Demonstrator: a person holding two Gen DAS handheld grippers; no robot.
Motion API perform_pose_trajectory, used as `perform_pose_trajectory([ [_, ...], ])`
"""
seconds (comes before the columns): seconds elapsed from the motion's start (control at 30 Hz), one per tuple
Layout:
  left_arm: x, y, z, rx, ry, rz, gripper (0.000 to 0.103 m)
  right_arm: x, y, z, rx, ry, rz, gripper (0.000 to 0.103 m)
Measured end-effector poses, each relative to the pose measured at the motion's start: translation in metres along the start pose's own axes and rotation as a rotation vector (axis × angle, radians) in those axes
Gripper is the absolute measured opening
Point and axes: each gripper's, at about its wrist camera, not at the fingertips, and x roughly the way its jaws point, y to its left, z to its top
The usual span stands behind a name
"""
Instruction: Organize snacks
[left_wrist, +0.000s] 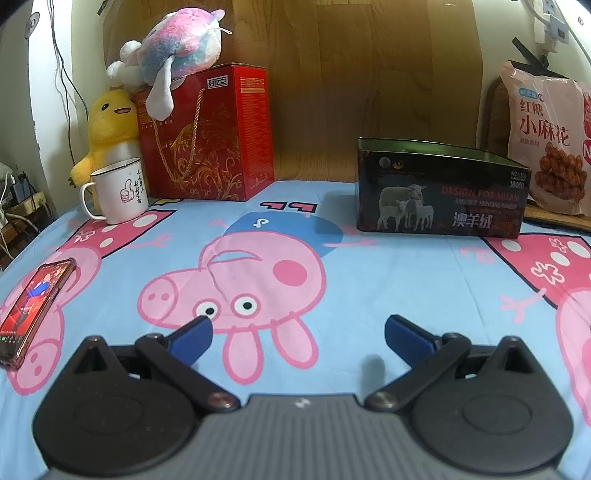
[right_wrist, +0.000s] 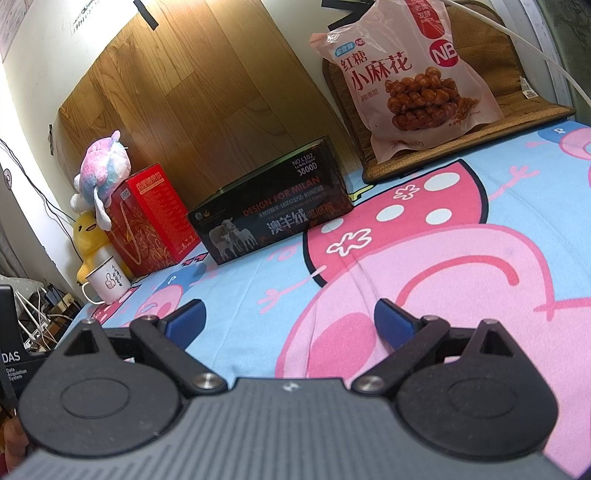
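A pink snack bag (left_wrist: 546, 140) (right_wrist: 410, 77) printed with fried dough twists leans upright on a brown mat at the back right. A black open-topped box (left_wrist: 439, 192) (right_wrist: 273, 218) with sheep on its side stands to the bag's left. My left gripper (left_wrist: 298, 330) is open low over the cartoon-pig sheet, well short of the box. My right gripper (right_wrist: 290, 317) is open too, tilted, nothing between its blue fingers (right_wrist: 391, 321). Both are far from the bag.
A red gift box (left_wrist: 207, 136) (right_wrist: 147, 225) with a pastel plush (left_wrist: 173, 48) on top stands back left, beside a yellow duck plush (left_wrist: 109, 129) and a white mug (left_wrist: 118, 190) (right_wrist: 107, 284). A phone (left_wrist: 33, 306) lies at the left. Wood-pattern board (left_wrist: 369, 74) behind.
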Motion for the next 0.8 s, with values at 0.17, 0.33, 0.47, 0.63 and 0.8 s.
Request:
perform_pose_trajectory([
  [0.17, 0.0012, -0.0003, 0.0001, 0.0, 0.009, -0.002, 0.103, 0.0002, 0.0002, -0.0002, 0.0, 0.0, -0.001, 0.099],
  [0.33, 0.0015, -0.0004, 0.0004, 0.001, 0.012, -0.005, 0.103, 0.0002, 0.0002, -0.0003, 0.0, 0.0, -0.001, 0.099],
  [0.47, 0.0015, -0.0004, 0.0001, 0.001, 0.012, -0.006, 0.103, 0.0002, 0.0001, -0.0004, 0.0, -0.001, 0.0, 0.099],
  [0.63, 0.0011, -0.0008, -0.0001, 0.004, 0.011, -0.007, 0.103, 0.0002, -0.0001, -0.0004, 0.001, -0.001, 0.0, 0.099],
  [0.8, 0.0013, -0.0011, -0.0002, 0.006, 0.012, -0.01, 0.103, 0.0003, 0.0, -0.0004, 0.0, -0.001, 0.0, 0.099],
])
